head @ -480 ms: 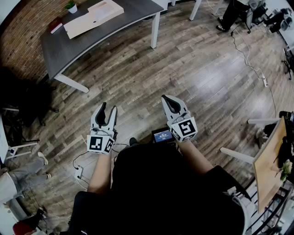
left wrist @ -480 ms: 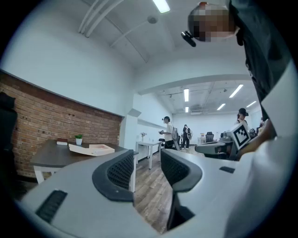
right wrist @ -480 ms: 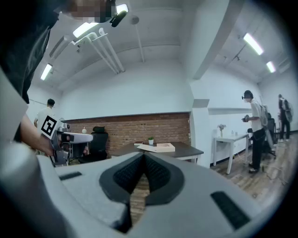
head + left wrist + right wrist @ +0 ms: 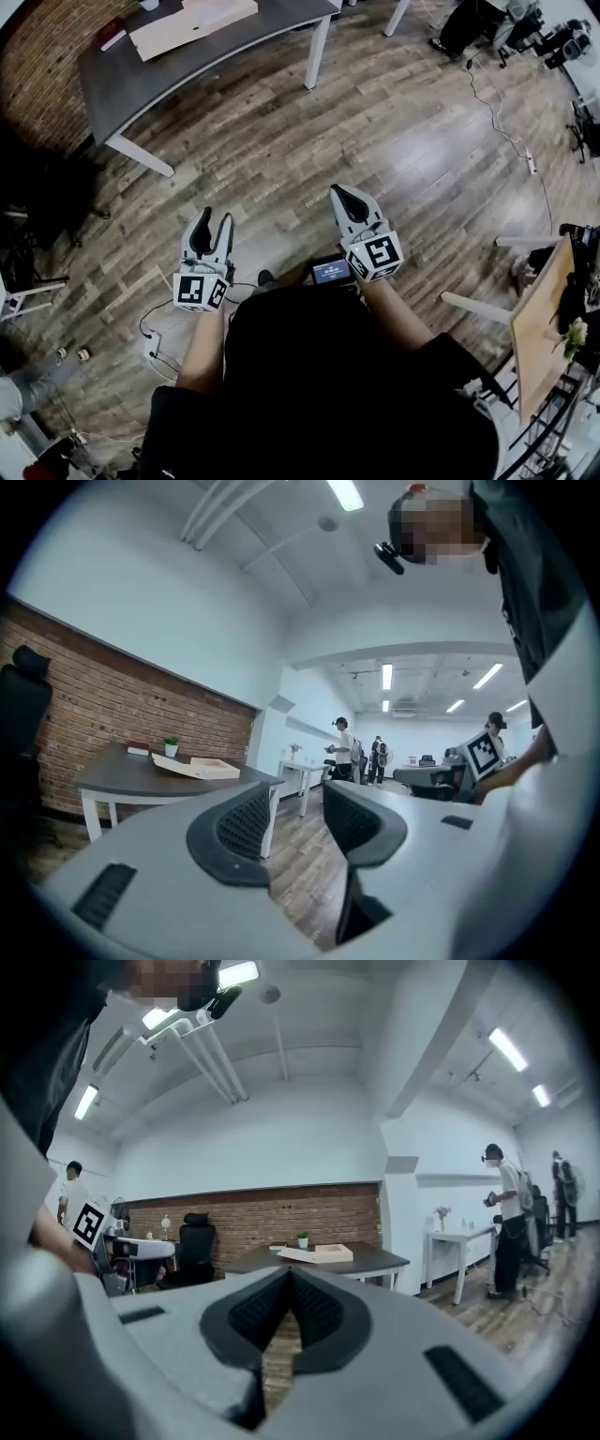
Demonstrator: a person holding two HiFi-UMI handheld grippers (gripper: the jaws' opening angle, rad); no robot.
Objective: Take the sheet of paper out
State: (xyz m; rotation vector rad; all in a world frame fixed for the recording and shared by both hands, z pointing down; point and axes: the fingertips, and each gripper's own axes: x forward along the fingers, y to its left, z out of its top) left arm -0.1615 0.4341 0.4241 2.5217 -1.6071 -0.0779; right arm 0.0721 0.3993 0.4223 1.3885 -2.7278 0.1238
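Note:
A dark grey desk (image 4: 131, 89) stands far ahead at the top left on the wooden floor. On it lies a flat tan cardboard box (image 4: 192, 23); no separate sheet of paper can be made out. The left gripper view shows the box (image 4: 199, 767) far beyond the jaws, and so does the right gripper view, with the box (image 4: 319, 1253) next to a small potted plant (image 4: 302, 1239). My left gripper (image 4: 214, 223) (image 4: 298, 797) is open and empty, held level over the floor. To its right, my right gripper (image 4: 339, 194) (image 4: 289, 1275) is shut, its pads meeting with nothing between them.
A black office chair (image 4: 195, 1241) stands left of the desk by the brick wall. Cables and a power strip (image 4: 528, 161) lie on the floor at right. Several people stand near a white table (image 4: 302, 769) at the back. A wooden table (image 4: 539, 328) edges in at right.
The desk and floor have slid up and left in the head view. Both grippers hold nearly the same places and the same jaw states.

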